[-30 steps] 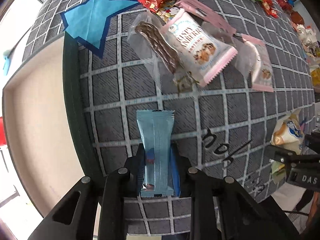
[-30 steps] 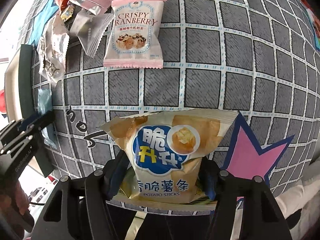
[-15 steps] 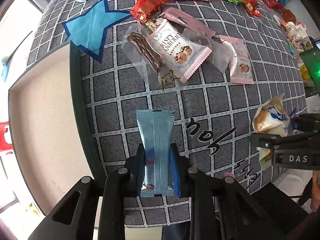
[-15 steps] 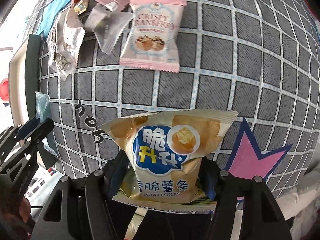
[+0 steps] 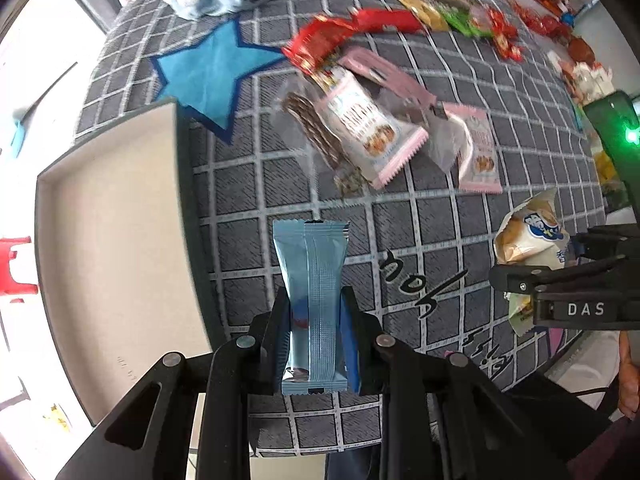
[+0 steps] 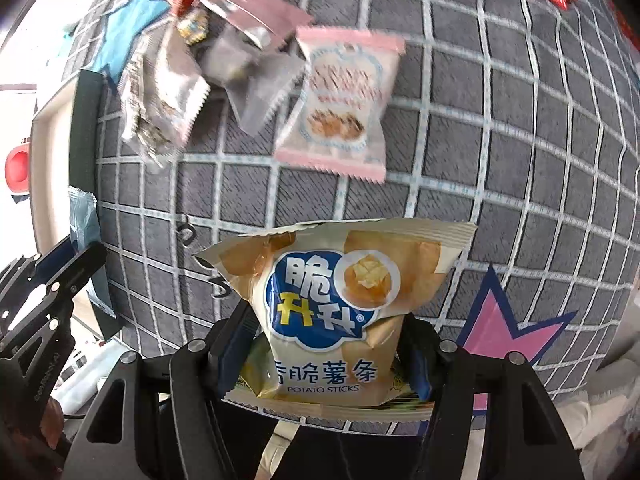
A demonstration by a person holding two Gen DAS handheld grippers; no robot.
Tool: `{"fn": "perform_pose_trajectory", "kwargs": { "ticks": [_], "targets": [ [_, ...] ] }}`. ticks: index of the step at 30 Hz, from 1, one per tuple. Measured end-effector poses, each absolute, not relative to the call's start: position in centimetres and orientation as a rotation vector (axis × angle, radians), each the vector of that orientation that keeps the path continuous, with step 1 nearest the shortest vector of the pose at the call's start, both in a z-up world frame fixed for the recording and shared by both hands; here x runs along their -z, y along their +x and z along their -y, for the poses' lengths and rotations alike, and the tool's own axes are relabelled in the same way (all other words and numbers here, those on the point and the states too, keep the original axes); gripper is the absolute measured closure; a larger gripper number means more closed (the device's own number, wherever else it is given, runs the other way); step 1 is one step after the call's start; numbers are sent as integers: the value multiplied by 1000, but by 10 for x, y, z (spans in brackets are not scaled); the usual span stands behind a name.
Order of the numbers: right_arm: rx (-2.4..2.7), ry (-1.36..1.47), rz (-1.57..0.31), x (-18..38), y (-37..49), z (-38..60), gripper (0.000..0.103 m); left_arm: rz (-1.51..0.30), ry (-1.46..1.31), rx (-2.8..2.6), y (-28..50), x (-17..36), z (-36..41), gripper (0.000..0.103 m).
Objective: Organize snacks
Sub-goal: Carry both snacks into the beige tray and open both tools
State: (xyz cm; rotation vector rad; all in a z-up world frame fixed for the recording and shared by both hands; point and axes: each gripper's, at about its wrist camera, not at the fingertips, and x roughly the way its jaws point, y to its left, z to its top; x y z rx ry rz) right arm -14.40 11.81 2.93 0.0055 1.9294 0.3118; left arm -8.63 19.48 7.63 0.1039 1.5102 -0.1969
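Observation:
My left gripper (image 5: 314, 312) is shut on a light blue snack bar packet (image 5: 312, 276), held upright above the grey checked cloth, just right of a beige tray (image 5: 116, 232). My right gripper (image 6: 328, 336) is shut on a yellow potato sticks bag (image 6: 332, 300), held above the cloth near its front edge. That bag (image 5: 528, 240) and the right gripper also show at the right of the left wrist view. The blue packet (image 6: 82, 220) and left gripper show at the left of the right wrist view.
A pile of snacks lies mid-cloth: pink cranberry packets (image 5: 364, 128) (image 6: 340, 108), a chocolate wafer in clear wrap (image 5: 316, 132), a red packet (image 5: 320, 40). More sweets (image 5: 452, 12) line the far edge. A blue star (image 5: 208, 76) and a pink star (image 6: 504, 328) mark the cloth.
Both grippers have lifted and pulled back from the cloth with their packets still held. The snack pile now looks smaller and farther, and more of the beige tray shows.

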Motion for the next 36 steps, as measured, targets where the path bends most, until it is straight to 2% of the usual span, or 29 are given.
{"fn": "perform_pose_trajectory", "kwargs": {
  "ticks": [12, 25, 36],
  "targets": [
    [-470, -82, -1837, -74, -117, -187, 37, -1427, -99, -4, -105, -119, -291, 77],
    [-715, -211, -1788, -96, -122, -297, 37, -1454, -214, -216, -132, -102, -384, 77],
    [-767, -240, -1763, -100, -108, -357, 37, -1456, -235, -253, -118, -92, -413, 77]
  ]
}}
